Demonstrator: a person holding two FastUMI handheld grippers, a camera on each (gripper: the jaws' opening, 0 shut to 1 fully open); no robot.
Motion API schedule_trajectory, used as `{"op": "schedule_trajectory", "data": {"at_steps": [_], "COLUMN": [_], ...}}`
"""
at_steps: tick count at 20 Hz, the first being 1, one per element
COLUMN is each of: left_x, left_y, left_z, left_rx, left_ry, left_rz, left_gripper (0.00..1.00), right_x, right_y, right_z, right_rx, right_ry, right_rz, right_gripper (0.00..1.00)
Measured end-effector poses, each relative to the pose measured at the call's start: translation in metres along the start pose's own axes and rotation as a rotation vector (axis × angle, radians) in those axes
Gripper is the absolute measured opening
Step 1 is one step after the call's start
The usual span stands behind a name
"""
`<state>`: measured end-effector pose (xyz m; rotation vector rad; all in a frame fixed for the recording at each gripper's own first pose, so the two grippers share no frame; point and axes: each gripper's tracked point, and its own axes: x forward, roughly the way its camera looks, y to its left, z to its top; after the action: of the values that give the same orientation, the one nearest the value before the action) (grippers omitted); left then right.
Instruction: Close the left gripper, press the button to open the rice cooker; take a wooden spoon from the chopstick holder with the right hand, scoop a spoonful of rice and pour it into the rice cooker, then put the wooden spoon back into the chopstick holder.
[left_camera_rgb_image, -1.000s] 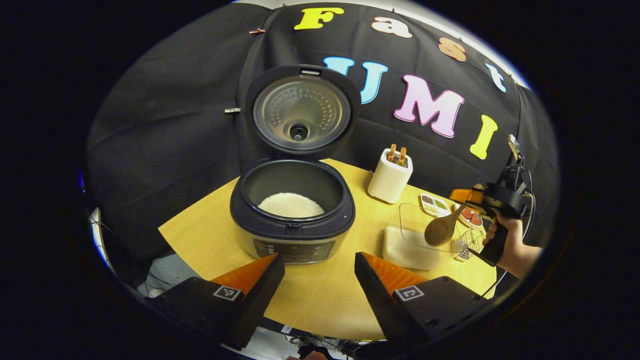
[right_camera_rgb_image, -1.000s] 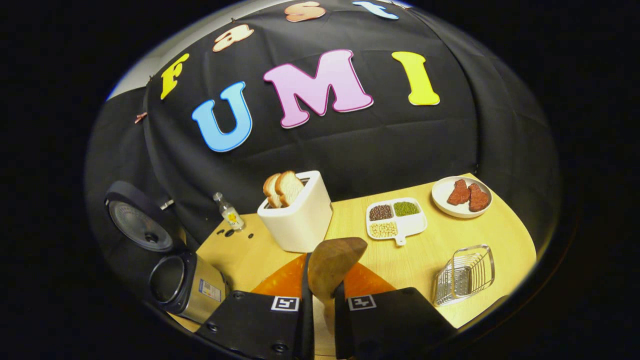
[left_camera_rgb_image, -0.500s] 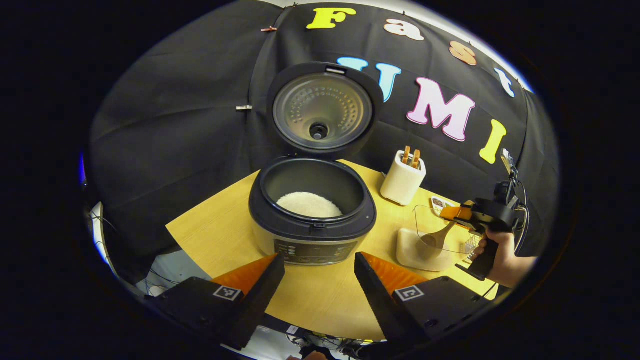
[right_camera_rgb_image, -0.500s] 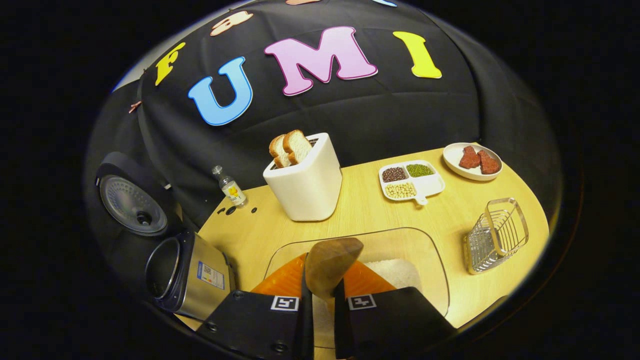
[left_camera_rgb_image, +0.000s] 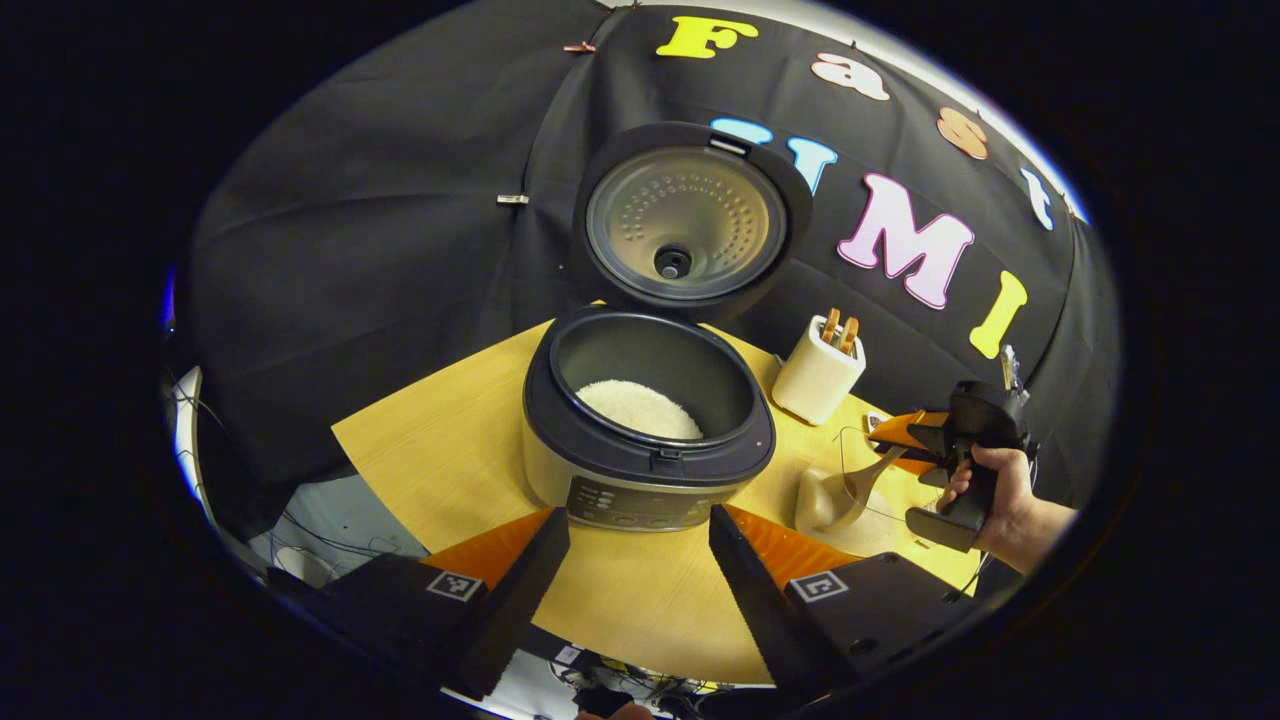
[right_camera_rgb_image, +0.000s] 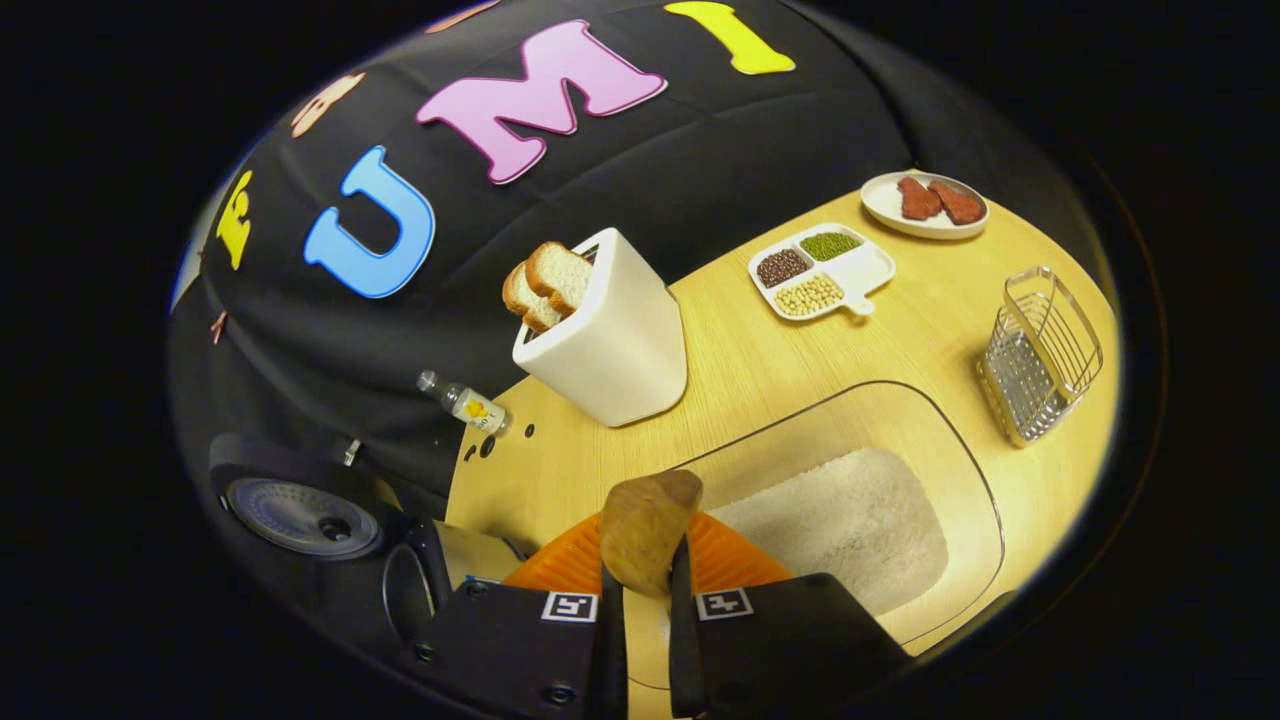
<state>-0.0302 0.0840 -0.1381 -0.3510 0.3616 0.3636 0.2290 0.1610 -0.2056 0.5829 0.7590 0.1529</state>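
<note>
Right gripper (right_camera_rgb_image: 640, 590) tilted down, clamping spoon (right_camera_rgb_image: 645, 530) over rice tub (right_camera_rgb_image: 960, 450); left gripper (left_camera_rgb_image: 640, 560) spread, level before cooker (left_camera_rgb_image: 650, 420).

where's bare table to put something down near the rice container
Bare wood lies between the clear rice container, the white toaster and the divided bean dish, and in front of the rice cooker. It is crowded by the wire basket, where the right hand-held gripper holds the wooden spoon.

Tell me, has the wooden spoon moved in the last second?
Yes. The wooden spoon has dropped from above the clear rice container into it.
</note>
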Motion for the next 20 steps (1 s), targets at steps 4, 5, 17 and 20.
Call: {"op": "schedule_trajectory", "data": {"at_steps": [4,5,17,20], "left_x": [-0.004,-0.005,-0.003,-0.004], "left_y": [0.002,0.003,0.008,0.002], "left_z": [0.005,0.005,0.018,0.02], "left_rx": [0.012,0.014,0.072,0.056], "left_ry": [-0.013,-0.015,-0.032,-0.04], "left_rz": [0.0,0.001,-0.039,-0.067], "left_gripper": [0.96,0.96,0.96,0.96], "right_x": [-0.013,-0.017,-0.082,-0.092], "right_y": [-0.005,-0.008,-0.052,-0.043], "right_z": [0.019,0.024,0.074,0.085], "right_rx": [0.072,0.094,0.378,0.445], "right_ry": [-0.022,-0.027,-0.106,-0.127], "right_rz": [0.013,0.018,0.018,0.04], "right_gripper": [0.21,0.21,0.21,0.21]}}
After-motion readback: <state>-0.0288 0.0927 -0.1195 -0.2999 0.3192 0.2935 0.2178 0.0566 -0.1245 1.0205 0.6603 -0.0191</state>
